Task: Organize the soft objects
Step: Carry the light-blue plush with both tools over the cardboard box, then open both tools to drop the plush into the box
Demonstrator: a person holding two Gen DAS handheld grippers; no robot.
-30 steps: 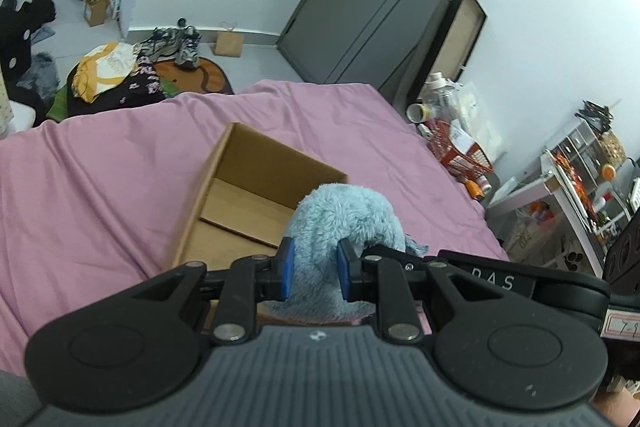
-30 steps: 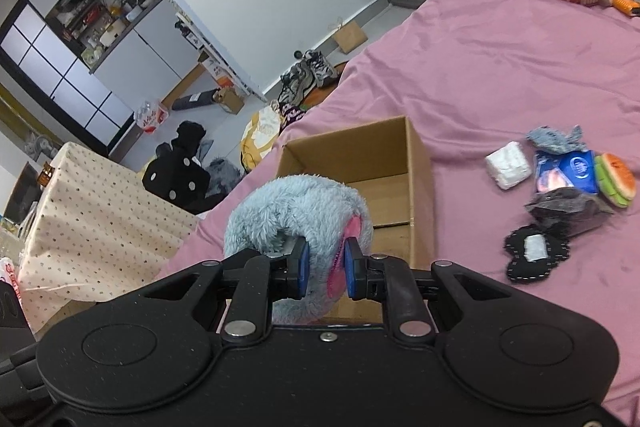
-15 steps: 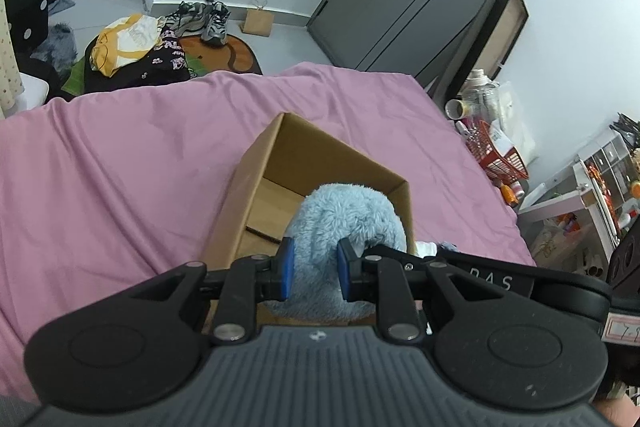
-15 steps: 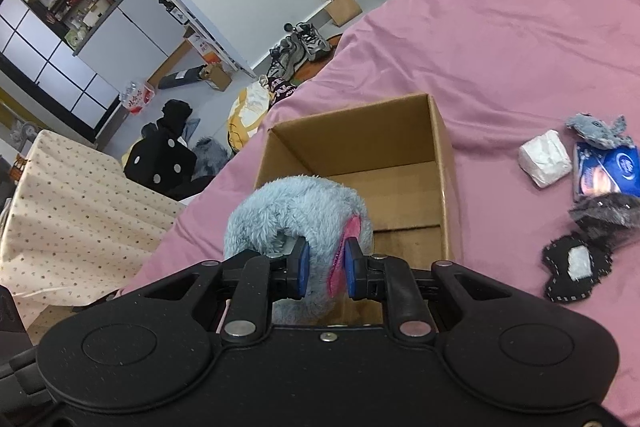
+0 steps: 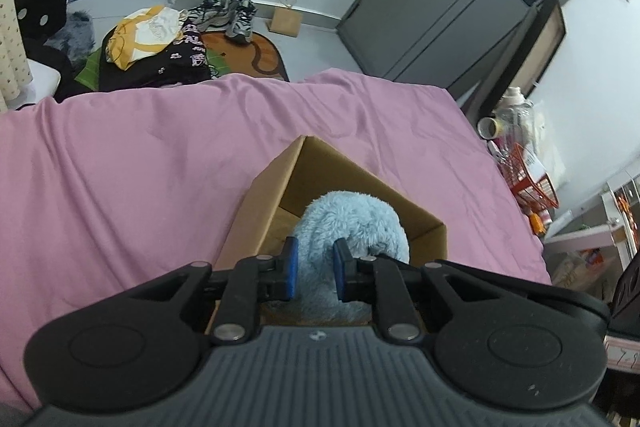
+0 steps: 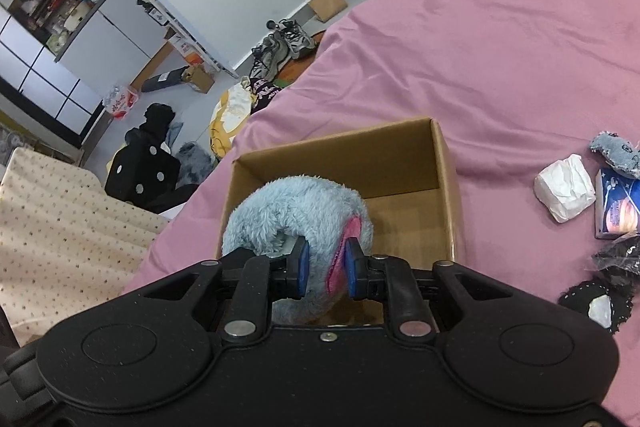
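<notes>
- The fluffy blue plush (image 5: 352, 227) is right over the open cardboard box (image 6: 448, 187), partly dipped inside by the look of it, so I'd call it nearly dropped in but not let go yet.
- Both claws are clamped on it: left claw (image 5: 313, 269) squeezing blue fur, right claw (image 6: 323, 269) pinching the bit with the pink patch.
- The box floor I can see looks bare, so I'd guess this is the first thing going in.
- Still left, lying on the pink bed (image 6: 500, 59) to the right of the box: a white crumpled bundle (image 6: 566, 189), a small denim-ish piece (image 6: 618, 151), a blue packet (image 6: 618, 207) and some black fabric bits (image 6: 600, 291). Not sure the packet even counts as soft.
- Hard to tell: the plush's underside and the near part of the box are hidden behind the claw bodies, so I can't say whether it touches the bottom.
- What the plush actually is, no idea, just a curled fuzzy lump.
- The pile beside the box runs off the frame edge; there may be more there.
</notes>
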